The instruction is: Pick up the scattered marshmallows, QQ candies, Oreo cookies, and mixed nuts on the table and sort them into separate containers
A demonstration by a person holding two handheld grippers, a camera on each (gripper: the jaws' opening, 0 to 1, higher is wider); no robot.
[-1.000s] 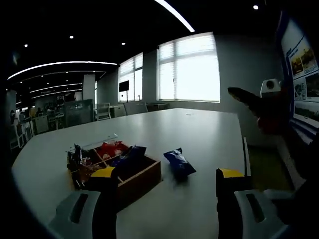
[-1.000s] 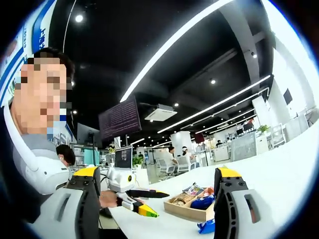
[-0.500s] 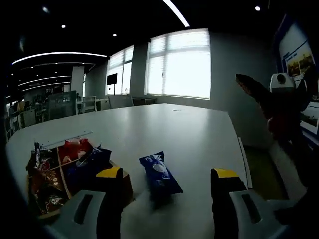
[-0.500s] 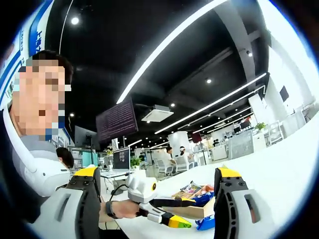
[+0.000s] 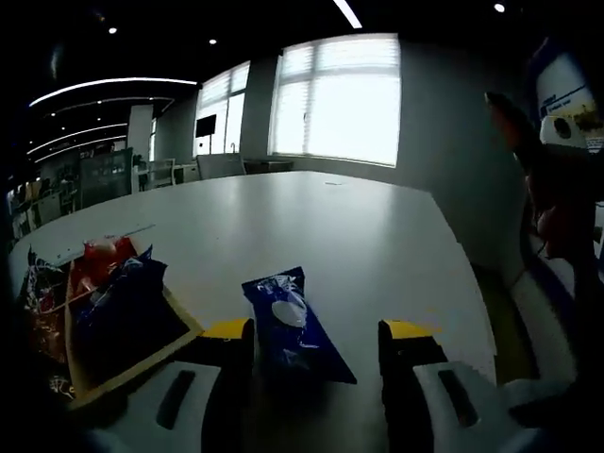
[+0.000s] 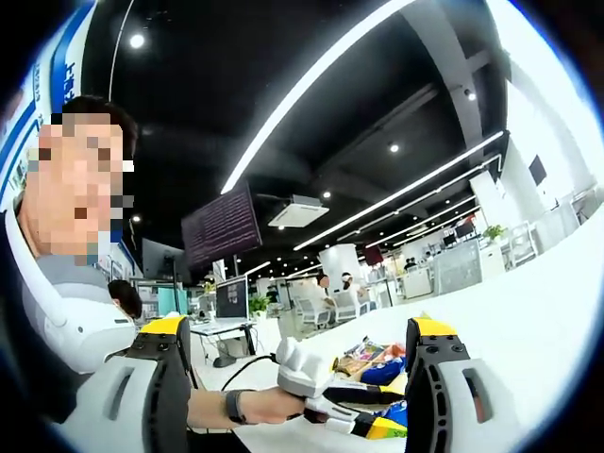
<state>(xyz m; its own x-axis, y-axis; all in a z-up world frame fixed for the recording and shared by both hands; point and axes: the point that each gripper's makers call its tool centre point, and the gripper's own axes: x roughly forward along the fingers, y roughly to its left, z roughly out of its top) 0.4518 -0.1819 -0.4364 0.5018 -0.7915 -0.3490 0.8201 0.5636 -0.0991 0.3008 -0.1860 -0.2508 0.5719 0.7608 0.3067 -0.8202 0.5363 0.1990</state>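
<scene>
Left gripper view: blue Oreo packet [image 5: 294,326] — glossy, white cookie print — lies flat between wide-open jaws; right jaws wide too.

In the left gripper view, the wooden tray [image 5: 179,326] is cut off at 9 o'clock; its packets [image 5: 113,293] lie in shadow, labels unreadable. The print on the blue packet [image 5: 294,326] is blurred. In the right gripper view, the jaw at 5 o'clock hides part of the tray [image 6: 394,381].

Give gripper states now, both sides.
Left gripper: open, straddling the blue snack packet on the table.
Right gripper: open, holding nothing.
</scene>
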